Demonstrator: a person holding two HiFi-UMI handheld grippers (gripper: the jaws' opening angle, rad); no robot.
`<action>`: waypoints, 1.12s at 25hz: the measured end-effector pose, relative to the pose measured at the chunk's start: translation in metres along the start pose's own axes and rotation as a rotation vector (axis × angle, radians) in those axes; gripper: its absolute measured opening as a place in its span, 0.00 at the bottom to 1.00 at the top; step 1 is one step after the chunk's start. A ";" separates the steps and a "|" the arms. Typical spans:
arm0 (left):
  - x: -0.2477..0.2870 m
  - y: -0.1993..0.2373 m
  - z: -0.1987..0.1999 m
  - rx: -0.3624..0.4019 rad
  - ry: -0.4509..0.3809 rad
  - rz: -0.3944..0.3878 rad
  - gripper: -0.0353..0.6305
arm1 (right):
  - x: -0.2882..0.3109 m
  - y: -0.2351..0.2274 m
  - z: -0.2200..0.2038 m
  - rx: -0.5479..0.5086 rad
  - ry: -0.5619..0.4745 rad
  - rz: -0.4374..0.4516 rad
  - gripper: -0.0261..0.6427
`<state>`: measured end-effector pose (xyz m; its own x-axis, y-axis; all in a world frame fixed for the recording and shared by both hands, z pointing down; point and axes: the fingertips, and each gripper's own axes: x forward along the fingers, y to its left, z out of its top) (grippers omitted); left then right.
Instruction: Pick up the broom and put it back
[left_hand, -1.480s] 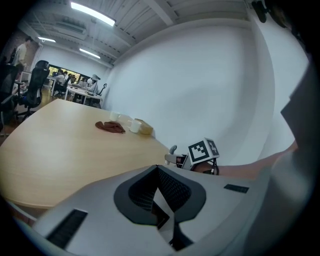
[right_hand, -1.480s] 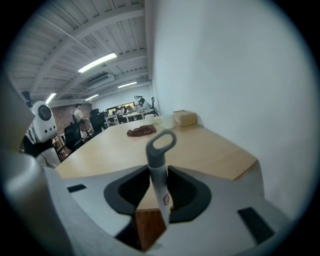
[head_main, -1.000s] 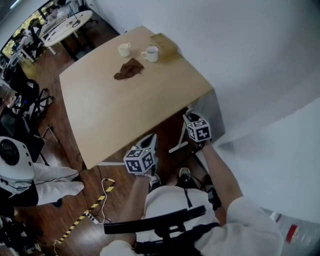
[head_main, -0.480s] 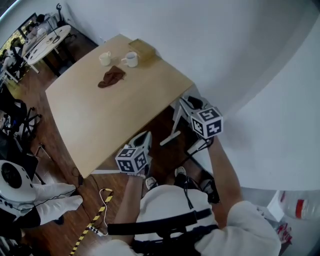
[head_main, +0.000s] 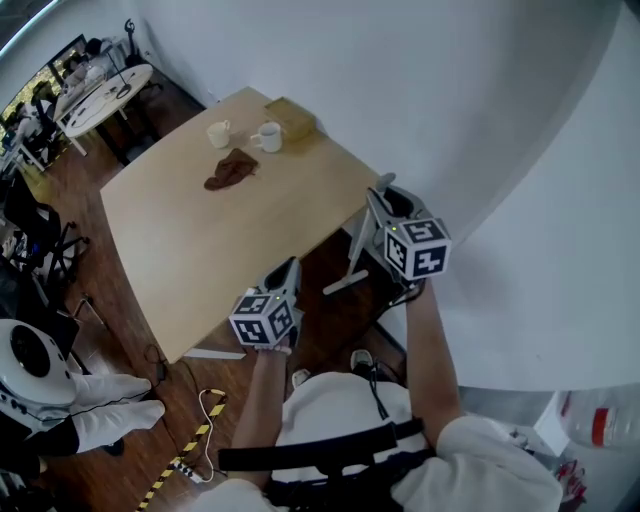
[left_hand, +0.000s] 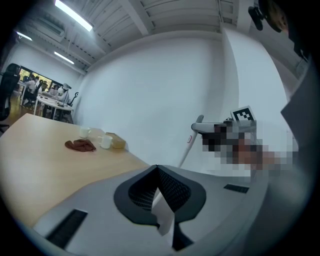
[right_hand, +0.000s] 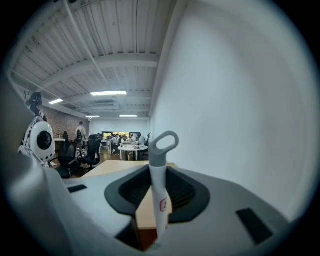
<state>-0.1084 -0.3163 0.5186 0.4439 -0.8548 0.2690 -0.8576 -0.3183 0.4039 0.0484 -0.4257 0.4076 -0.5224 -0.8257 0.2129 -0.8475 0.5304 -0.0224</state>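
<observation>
- Handle of the broom (right_hand: 159, 200) is standing upright between the two fingers (right_hand: 122, 194) of the right gripper (right_hand: 159, 180), and its grey hanging loop is rising above them.
- Those fingers are clenching the white shaft from both sides, parted only by the shaft's own width.
- Seen from the head view, the right gripper (head_main: 388, 205) is hovering close to the white wall (head_main: 480, 120), just off the near right corner of the wooden table (head_main: 200, 240). The broom (head_main: 350, 262) is slanting down from it toward the floor.
- The left gripper (left_hand: 157, 172) is pointing over the table's near edge, to the left of the broom and apart from it.
- Its fingers (left_hand: 140, 192) are pressing together at the tips and grasping nothing.
- Two white cups (head_main: 219, 133) are sitting on the far part of the table. A crumpled brown cloth (head_main: 231, 168) is lying just in front of them, and a tan box (head_main: 290, 118) is resting beside them near the wall.
</observation>
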 end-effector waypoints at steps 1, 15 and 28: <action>0.000 -0.001 0.001 0.000 -0.002 0.000 0.04 | 0.000 -0.001 0.002 0.001 -0.004 -0.002 0.23; 0.007 0.003 0.002 -0.009 -0.001 0.011 0.04 | 0.003 0.006 0.013 0.014 -0.016 0.053 0.22; 0.010 0.011 -0.010 -0.027 0.024 0.037 0.04 | 0.035 0.007 -0.060 0.024 0.140 0.116 0.22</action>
<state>-0.1111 -0.3244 0.5350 0.4185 -0.8556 0.3046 -0.8662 -0.2752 0.4171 0.0299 -0.4396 0.4737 -0.5996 -0.7240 0.3410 -0.7855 0.6140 -0.0776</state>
